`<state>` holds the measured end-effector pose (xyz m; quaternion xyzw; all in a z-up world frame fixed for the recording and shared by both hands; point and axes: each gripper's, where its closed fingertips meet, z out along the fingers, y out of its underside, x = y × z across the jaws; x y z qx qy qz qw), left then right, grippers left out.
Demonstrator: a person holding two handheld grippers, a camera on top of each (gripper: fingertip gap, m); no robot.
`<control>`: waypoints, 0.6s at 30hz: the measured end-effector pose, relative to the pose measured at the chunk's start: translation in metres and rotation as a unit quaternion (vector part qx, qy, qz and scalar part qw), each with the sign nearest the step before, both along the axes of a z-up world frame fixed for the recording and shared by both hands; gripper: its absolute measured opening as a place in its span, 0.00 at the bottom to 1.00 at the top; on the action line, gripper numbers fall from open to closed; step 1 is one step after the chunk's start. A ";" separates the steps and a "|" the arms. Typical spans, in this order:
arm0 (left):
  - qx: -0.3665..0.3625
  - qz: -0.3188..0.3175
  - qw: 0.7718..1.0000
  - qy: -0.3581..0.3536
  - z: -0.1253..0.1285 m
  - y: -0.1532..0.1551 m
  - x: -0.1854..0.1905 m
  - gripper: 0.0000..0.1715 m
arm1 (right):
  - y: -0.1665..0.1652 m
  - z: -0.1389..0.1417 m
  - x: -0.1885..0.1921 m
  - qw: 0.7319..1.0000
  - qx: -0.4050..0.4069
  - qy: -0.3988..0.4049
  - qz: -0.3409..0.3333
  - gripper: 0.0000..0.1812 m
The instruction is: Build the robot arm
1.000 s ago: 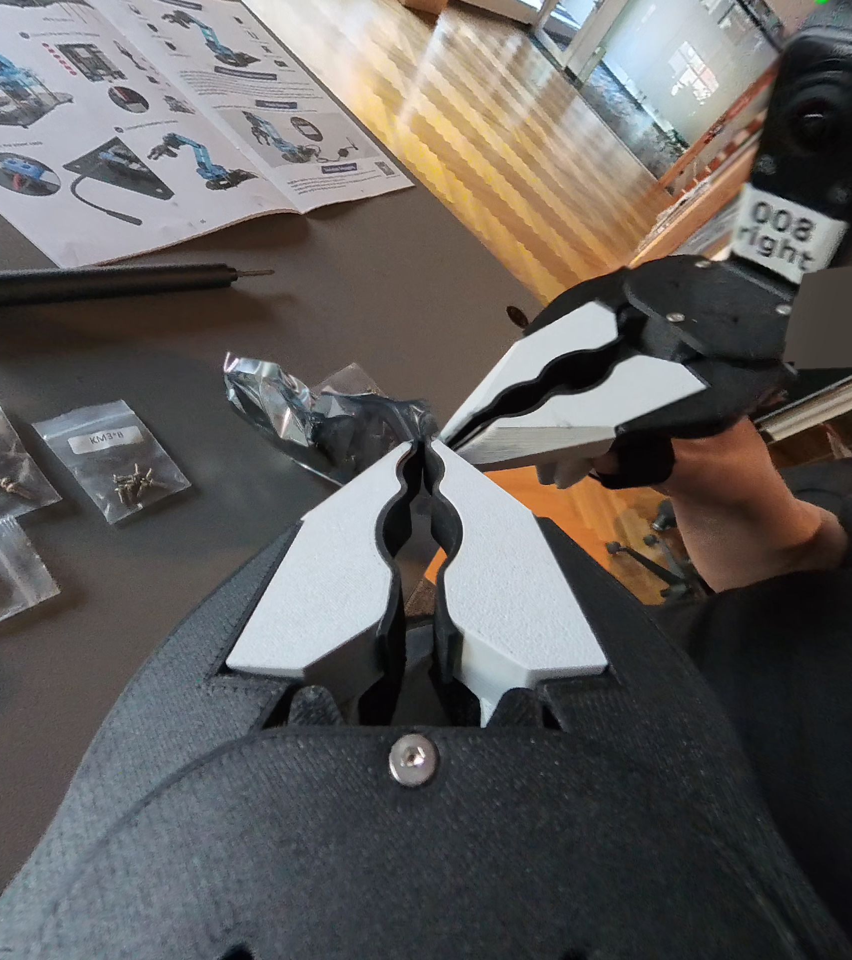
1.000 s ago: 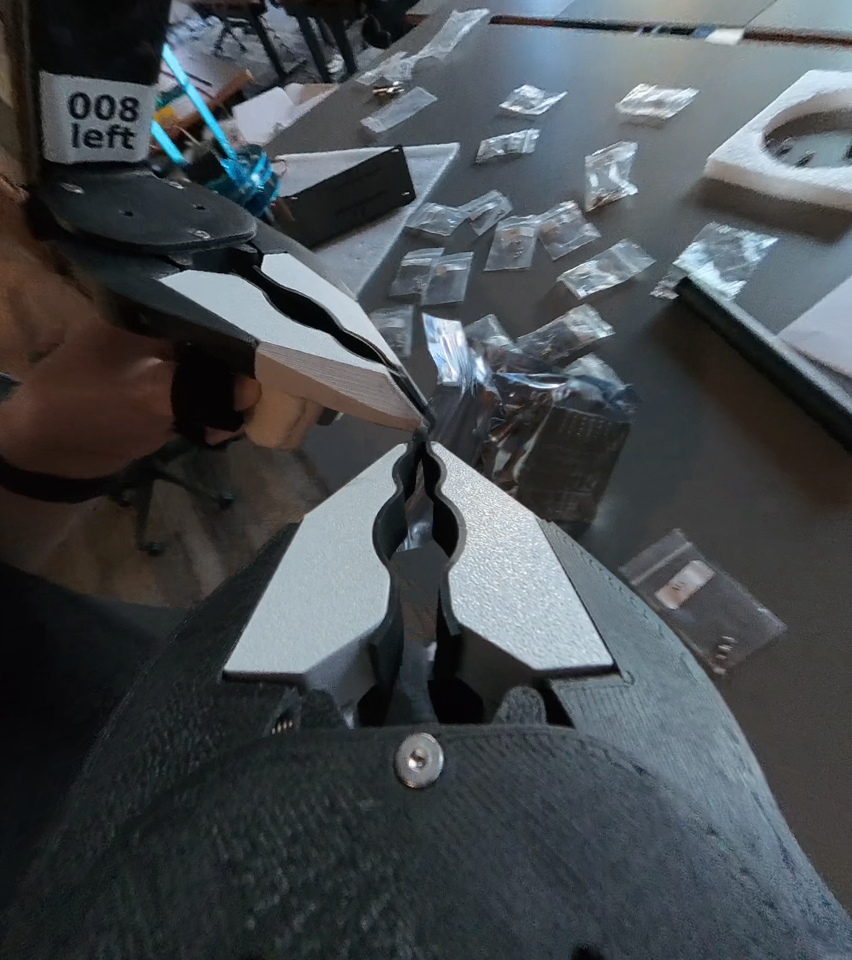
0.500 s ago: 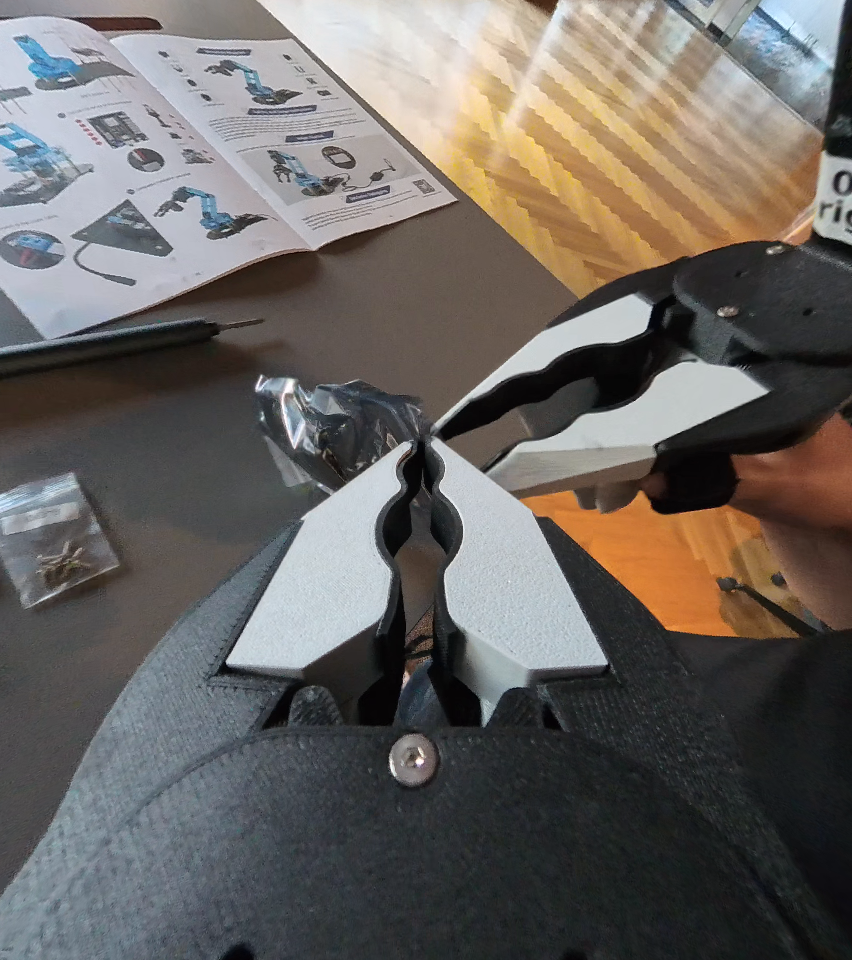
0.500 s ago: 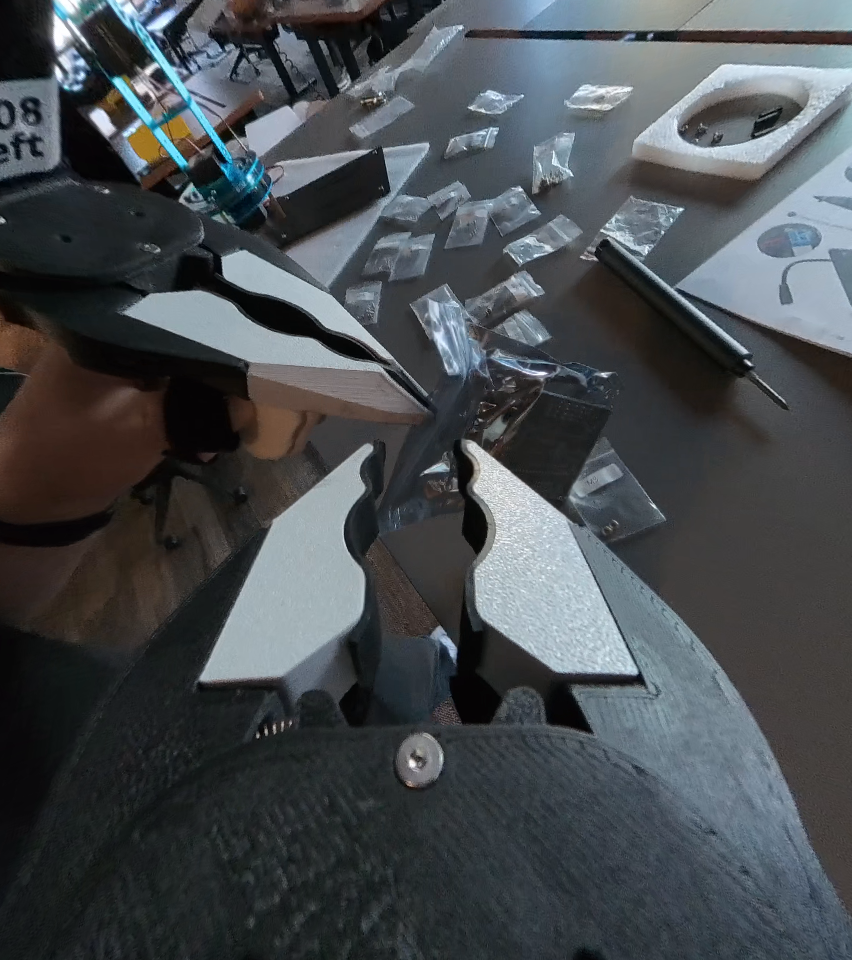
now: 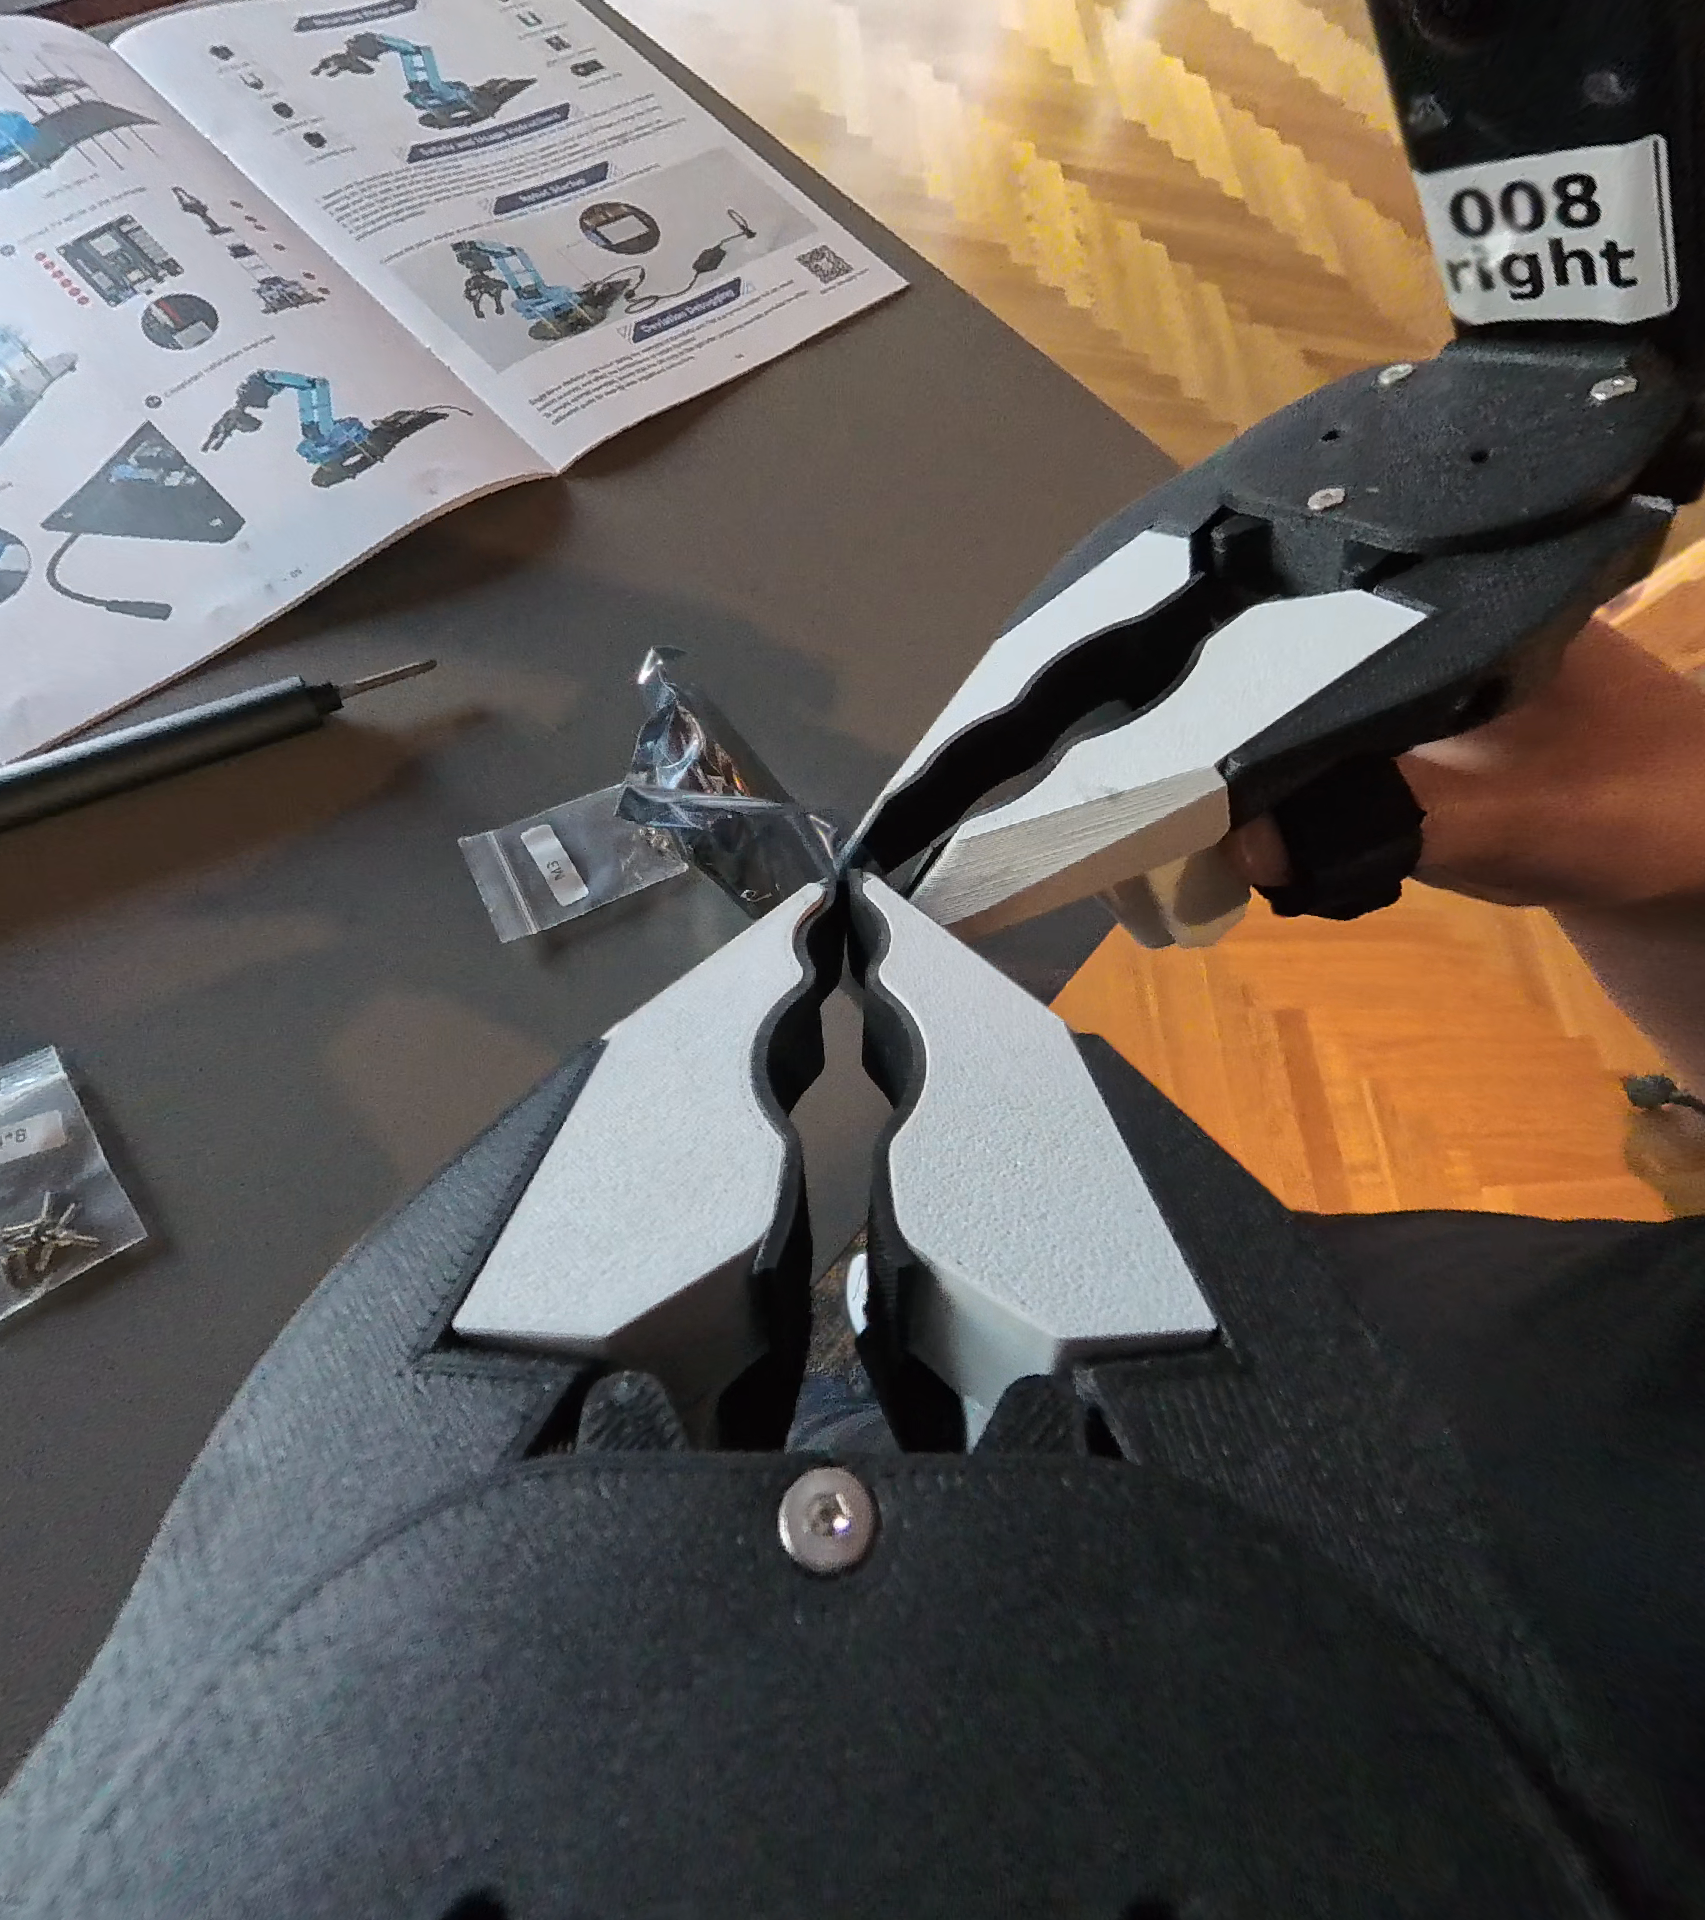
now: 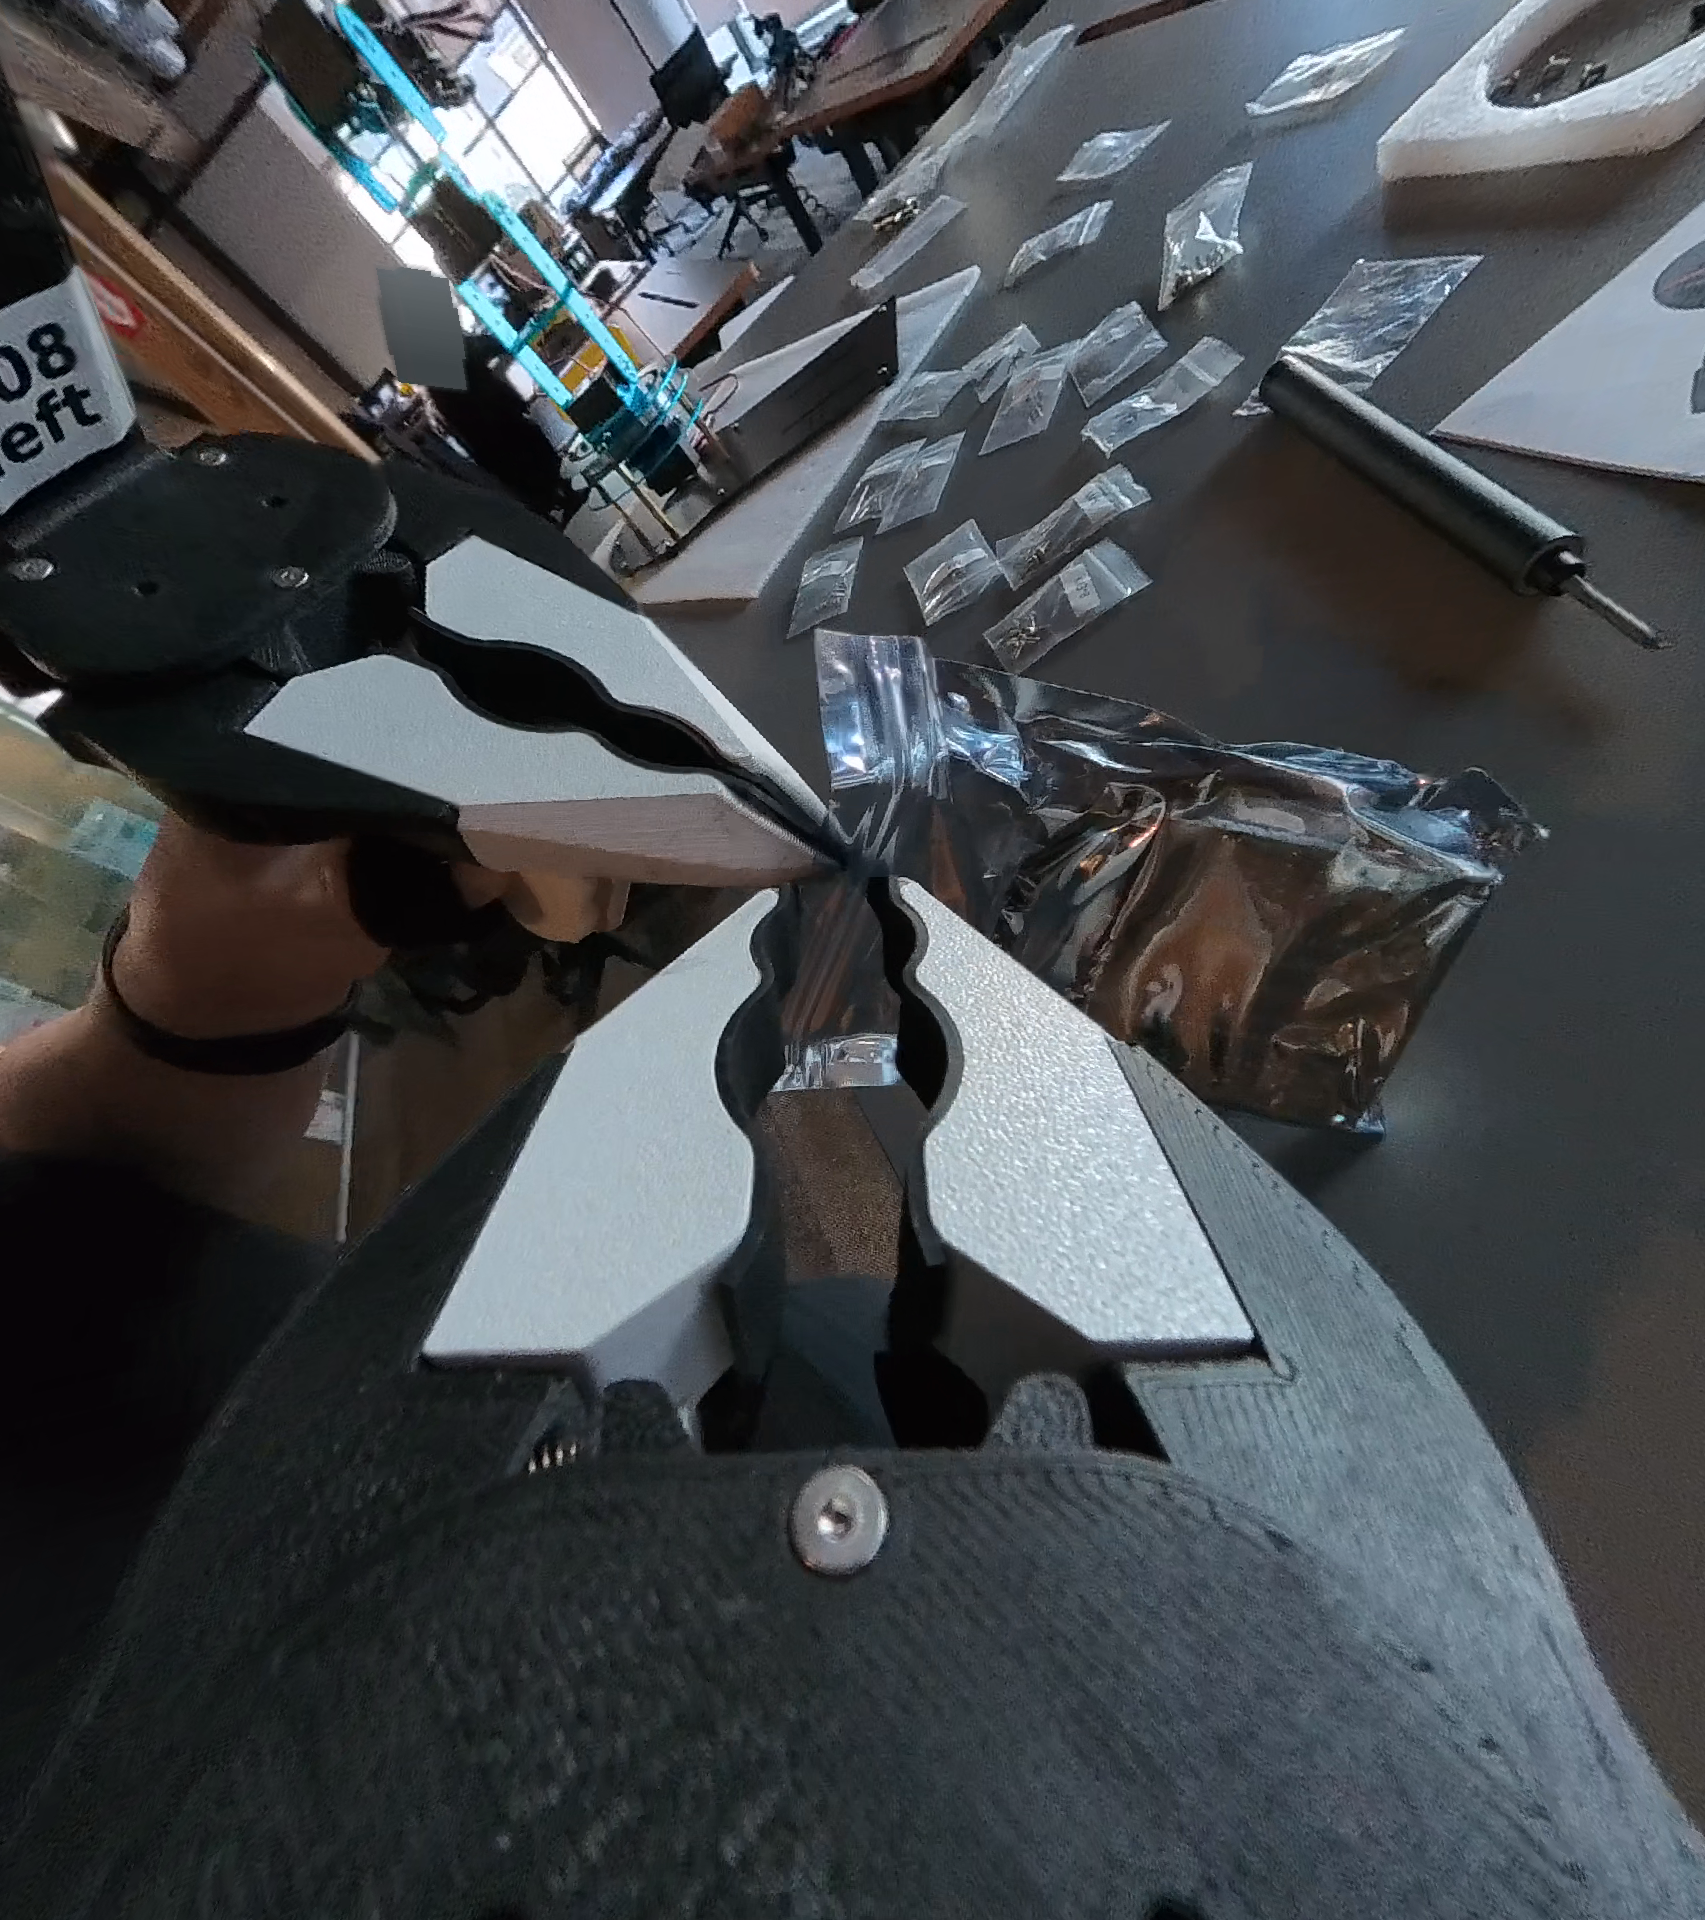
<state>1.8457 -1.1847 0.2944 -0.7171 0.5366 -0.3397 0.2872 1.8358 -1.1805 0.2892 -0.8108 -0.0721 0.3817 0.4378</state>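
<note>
A crumpled silver foil bag with a zip strip lies on the dark table; it also shows in the left wrist view. Both grippers meet tip to tip at its near corner. My left gripper is shut on the bag's edge, and the right wrist view shows it coming in from the left. My right gripper is closed on a flap of the bag that runs down between its fingers. It enters the left wrist view from the right. The bag's contents are hidden.
A black screwdriver and an open instruction booklet lie beyond the bag. Small clear bags of screws lie nearby, several more farther off. A white foam block and a black box sit further back. The table edge borders wood floor. The grippers are tip to tip, or close to it. Left tips and right tips are each some 25 cm from the black screwdriver. It turns up in the right wrist view as well.
My right gripper was shut a second ago, open around the bag's flap half a second ago, and is now closed on it. My left gripper stayed shut on the bag.
</note>
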 end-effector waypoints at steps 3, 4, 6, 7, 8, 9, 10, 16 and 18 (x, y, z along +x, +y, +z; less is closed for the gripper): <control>-0.003 -0.002 1.000 -0.002 0.000 -0.003 0.003 0.00 | -0.003 0.001 0.003 1.000 -0.002 0.007 0.017 0.08; -0.006 0.000 1.000 -0.005 0.000 -0.004 0.004 0.00 | -0.004 0.001 0.004 1.000 -0.005 0.016 0.020 0.08; -0.011 0.001 1.000 -0.005 0.000 -0.005 0.004 0.00 | -0.005 0.000 0.004 0.999 -0.008 0.024 0.033 0.08; -0.012 0.002 1.000 -0.006 -0.001 -0.005 0.004 0.00 | -0.005 0.000 0.004 0.999 -0.009 0.026 0.038 0.08; -0.013 0.003 1.000 -0.006 -0.001 -0.005 0.003 0.00 | -0.005 0.001 0.004 0.999 -0.006 0.025 0.045 0.07; -0.016 0.003 1.000 -0.007 0.000 -0.006 0.003 0.00 | -0.006 0.001 0.004 0.998 -0.002 0.020 0.053 0.07; -0.019 0.003 1.000 -0.009 0.000 -0.006 0.004 0.00 | -0.007 0.001 0.004 0.998 0.001 0.017 0.058 0.07; -0.024 0.004 1.000 -0.019 0.005 -0.006 0.009 0.00 | -0.007 0.007 0.009 0.997 0.011 0.016 0.076 0.06; -0.034 0.002 0.999 -0.020 0.006 -0.006 0.011 0.00 | -0.008 0.008 0.010 0.996 0.011 0.014 0.084 0.07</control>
